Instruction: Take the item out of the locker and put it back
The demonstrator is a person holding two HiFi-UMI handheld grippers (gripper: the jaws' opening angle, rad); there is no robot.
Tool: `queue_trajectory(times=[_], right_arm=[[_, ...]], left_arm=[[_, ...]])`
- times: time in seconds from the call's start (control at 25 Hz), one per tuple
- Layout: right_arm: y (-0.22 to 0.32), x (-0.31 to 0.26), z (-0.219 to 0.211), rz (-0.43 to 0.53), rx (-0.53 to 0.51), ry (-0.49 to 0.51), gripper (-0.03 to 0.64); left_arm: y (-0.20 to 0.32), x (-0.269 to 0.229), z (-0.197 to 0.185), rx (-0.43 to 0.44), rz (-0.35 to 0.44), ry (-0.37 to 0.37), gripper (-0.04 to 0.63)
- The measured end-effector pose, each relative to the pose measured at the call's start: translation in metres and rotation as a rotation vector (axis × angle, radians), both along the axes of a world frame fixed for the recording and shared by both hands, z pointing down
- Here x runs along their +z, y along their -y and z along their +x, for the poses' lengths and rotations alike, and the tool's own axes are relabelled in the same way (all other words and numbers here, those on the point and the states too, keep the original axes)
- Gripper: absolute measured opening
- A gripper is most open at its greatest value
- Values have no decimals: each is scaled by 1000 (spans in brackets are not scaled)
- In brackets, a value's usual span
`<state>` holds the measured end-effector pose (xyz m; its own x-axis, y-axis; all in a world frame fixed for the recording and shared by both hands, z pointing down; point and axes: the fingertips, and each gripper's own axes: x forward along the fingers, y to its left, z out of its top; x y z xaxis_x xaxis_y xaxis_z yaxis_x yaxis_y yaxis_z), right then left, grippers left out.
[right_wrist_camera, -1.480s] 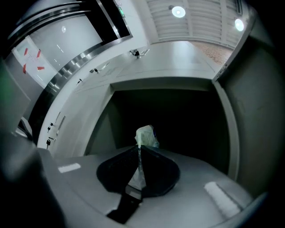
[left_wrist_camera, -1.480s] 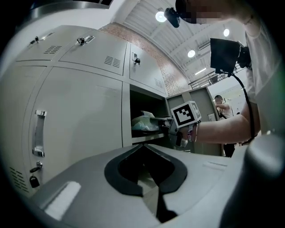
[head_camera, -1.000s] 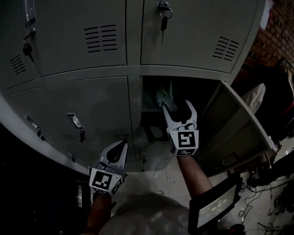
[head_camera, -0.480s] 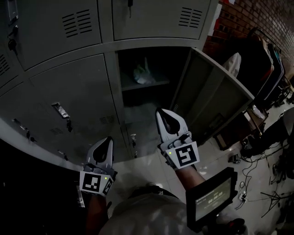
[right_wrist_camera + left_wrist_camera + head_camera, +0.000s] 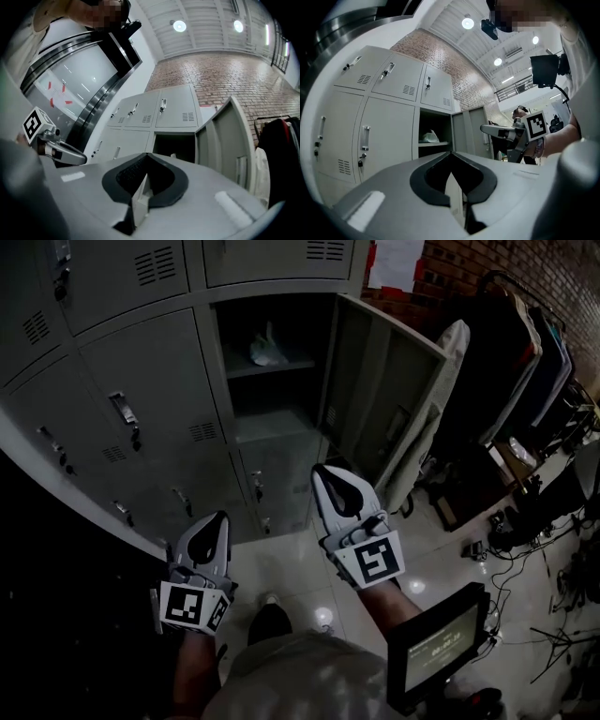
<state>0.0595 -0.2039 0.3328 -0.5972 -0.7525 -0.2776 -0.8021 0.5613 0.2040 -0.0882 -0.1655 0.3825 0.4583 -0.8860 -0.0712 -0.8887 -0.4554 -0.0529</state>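
Observation:
The locker compartment (image 5: pixel 272 362) stands open, its door (image 5: pixel 384 409) swung out to the right. A pale crumpled bag (image 5: pixel 265 347) lies on the shelf inside; it also shows in the left gripper view as the bag (image 5: pixel 430 137). Both grippers hang well back from the locker, over the tiled floor. My left gripper (image 5: pixel 218 519) is shut and empty. My right gripper (image 5: pixel 324 474) is shut too, with nothing between its jaws. In the right gripper view the open compartment (image 5: pixel 174 146) lies straight ahead beyond the closed jaws, and the left gripper (image 5: pixel 61 151) shows at the left edge.
Closed locker doors (image 5: pixel 150 381) with handles and keys fill the left. A clothes rack (image 5: pixel 525 362) and a pale leaning board (image 5: pixel 450 381) stand right of the open door. Cables (image 5: pixel 525 549) lie on the floor at the right. A small screen (image 5: pixel 436 652) rides on the right forearm.
My right gripper was open at the shelf beside the bag; it has shut empty and pulled back. Both grippers and the view have drawn away from the locker. The bag stays on the shelf.

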Motion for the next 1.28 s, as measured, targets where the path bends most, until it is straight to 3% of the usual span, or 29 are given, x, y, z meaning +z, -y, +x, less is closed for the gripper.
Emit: queue_trajectory(times=[0.28,0.44,0.8,1.28], right_arm=[[-94,18,40,-53,-46,-22,2],[-127,11,46,-46,-66,-8,2],[-174,12,36,-50,-112,-12,2],[-181,20,26,-86,-117,-1,2]], left_arm=[[-99,17,51,-27,-47,-10,2],[-126,6,59,-45,-26,0,2],[-146,-7,60,-23,-24,12,2],[-147,-4,55,-16,-20,-2,2]])
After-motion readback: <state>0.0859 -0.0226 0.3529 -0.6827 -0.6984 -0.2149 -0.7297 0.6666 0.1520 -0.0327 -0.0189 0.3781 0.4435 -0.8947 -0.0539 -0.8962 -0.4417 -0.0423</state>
